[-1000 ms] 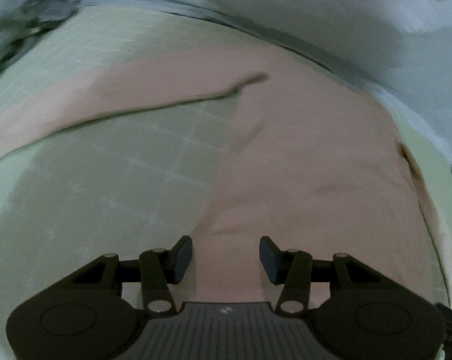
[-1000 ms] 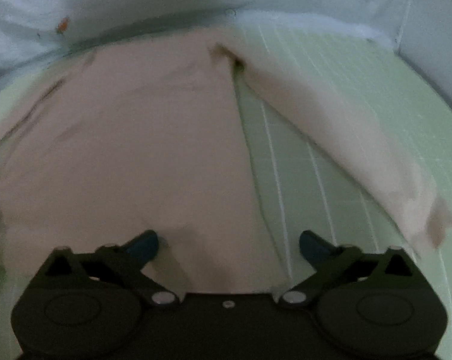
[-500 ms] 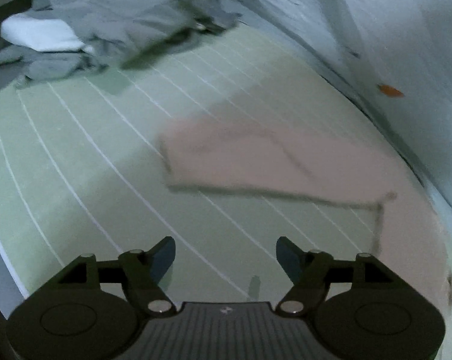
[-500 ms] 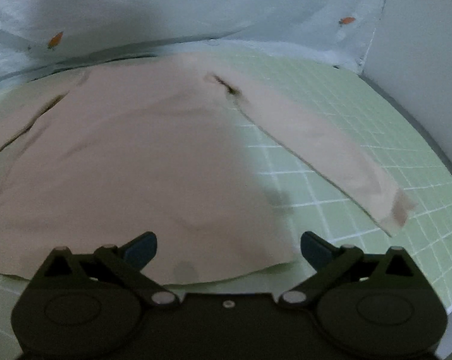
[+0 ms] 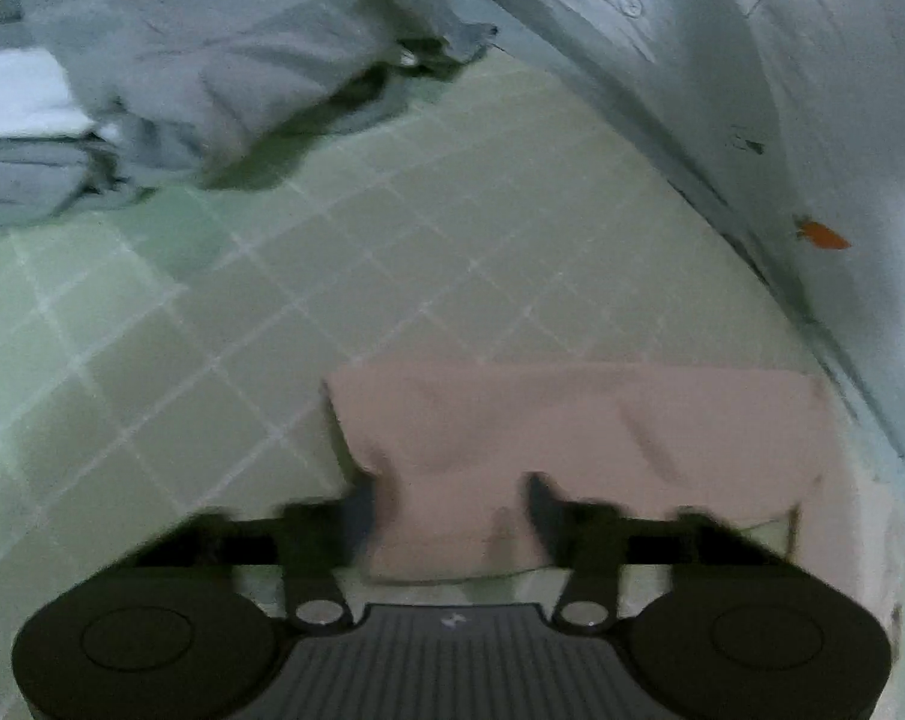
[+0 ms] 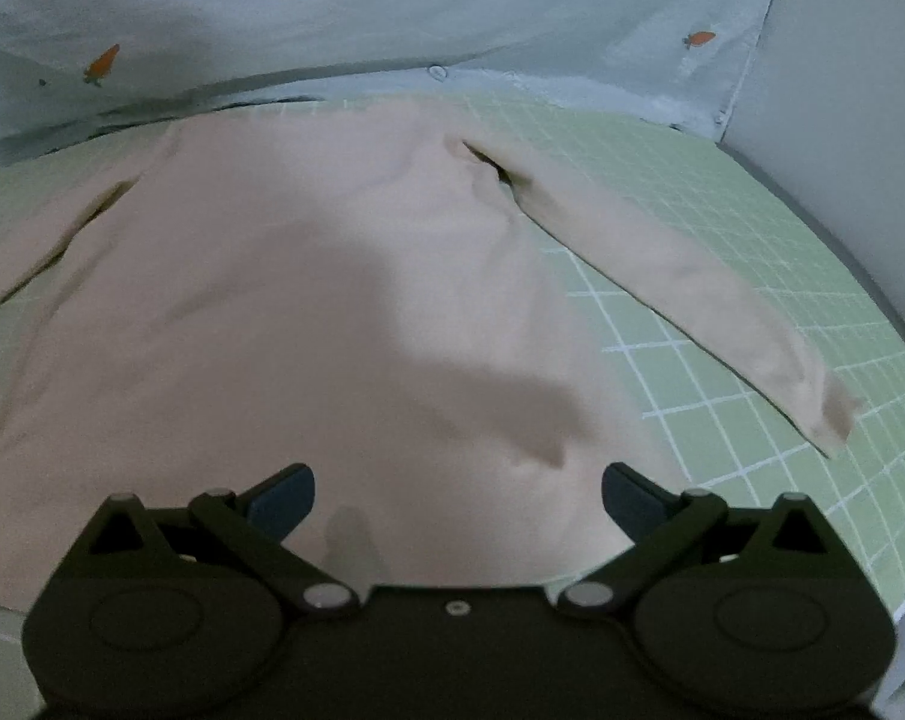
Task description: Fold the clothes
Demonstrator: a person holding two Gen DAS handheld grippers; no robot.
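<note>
**Left jaws closing at the cuff**

The shirt [image 6: 308, 312] lay flat on the desk [image 6: 722, 276]. Its sleeve [image 5: 572, 420] ran sideways across the left gripper [image 5: 449, 510], whose jaws were closing around the cuff. The right gripper [image 6: 458, 498] hovered wide open, empty, over the hem.

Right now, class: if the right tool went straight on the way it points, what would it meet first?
Most likely the body of the pink long-sleeved top, spread flat on the green grid mat. The right tool stands open above its lower part; depth is unclear.
</note>
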